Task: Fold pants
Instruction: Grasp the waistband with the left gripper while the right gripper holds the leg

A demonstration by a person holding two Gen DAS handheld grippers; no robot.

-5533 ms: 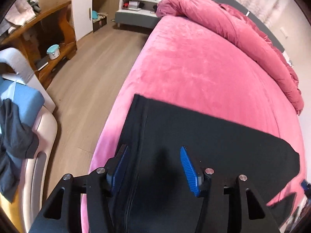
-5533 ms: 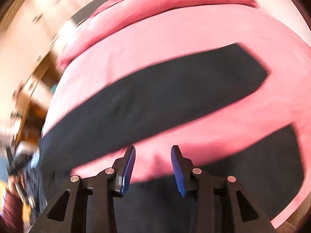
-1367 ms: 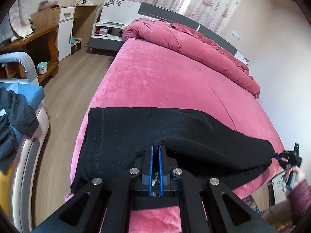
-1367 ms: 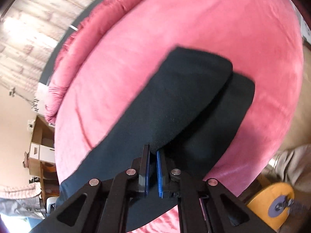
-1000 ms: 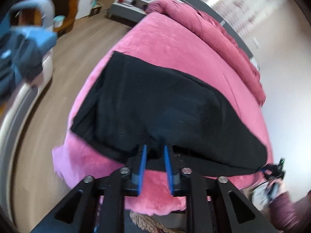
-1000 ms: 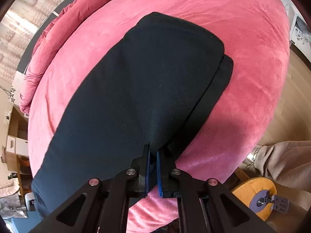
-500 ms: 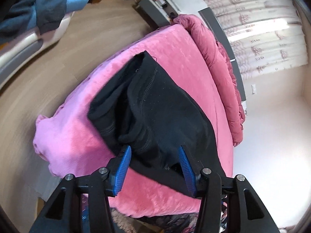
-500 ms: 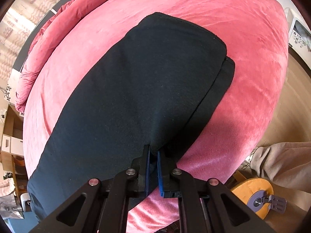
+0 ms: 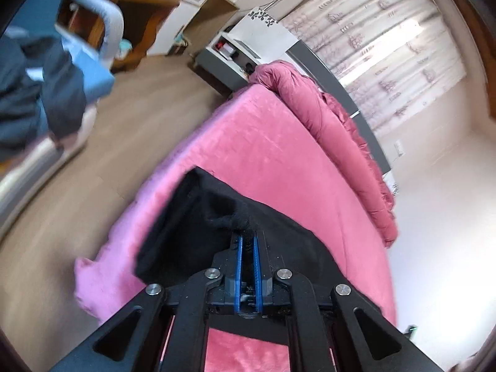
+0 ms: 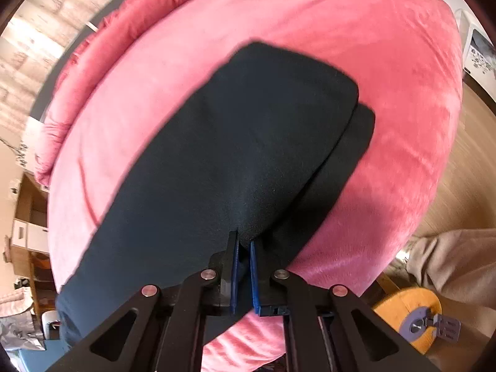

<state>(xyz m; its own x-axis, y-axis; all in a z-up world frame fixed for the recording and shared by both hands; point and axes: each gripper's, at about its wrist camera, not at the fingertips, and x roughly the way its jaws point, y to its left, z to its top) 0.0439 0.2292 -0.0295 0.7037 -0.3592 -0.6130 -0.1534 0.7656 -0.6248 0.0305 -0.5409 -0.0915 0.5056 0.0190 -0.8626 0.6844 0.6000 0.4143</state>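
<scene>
With one leg laid over the other on the pink bed (image 10: pixel 403 46), my left gripper (image 9: pixel 247 241) and right gripper (image 10: pixel 243 248) each pinch the black pants (image 10: pixel 232 142), crosswise folds remaining, I judge.

Black pants (image 10: pixel 235 142) on a pink bedspread (image 10: pixel 387 46); blue-padded tool fingers (image 9: pixel 238 260).

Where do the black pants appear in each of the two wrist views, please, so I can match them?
Left wrist: black pants lie lower centre, bunched in the shut left gripper.
Right wrist: pants fill the centre, their edge pinched by the right gripper.
Shared landmark: the pink bed under them.
</scene>
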